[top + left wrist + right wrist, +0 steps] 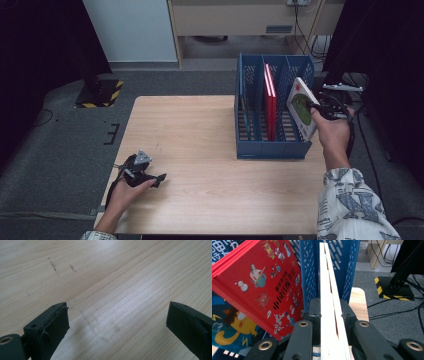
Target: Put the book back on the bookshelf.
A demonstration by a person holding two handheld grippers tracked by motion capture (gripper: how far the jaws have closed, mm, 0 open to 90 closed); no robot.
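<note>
- Left claw [161,178]: black, with a grey three-cornered plate on top and a black cable trailing.
- Right claw [330,315]: black links with brass-ringed screw holes.
- Sleeve [350,205]: white cloth with a grey-blue pattern.

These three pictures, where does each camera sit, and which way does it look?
High view: above the person's side, looking forward and down on the wooden table and blue file rack; both forearms show.
Left gripper view: on the left gripper, looking along its open jaws at bare tabletop.
Right gripper view: on the right gripper, jaws clamping a white book at the rack.
Shared: the high and right gripper views both show the red book and the white book.
</note>
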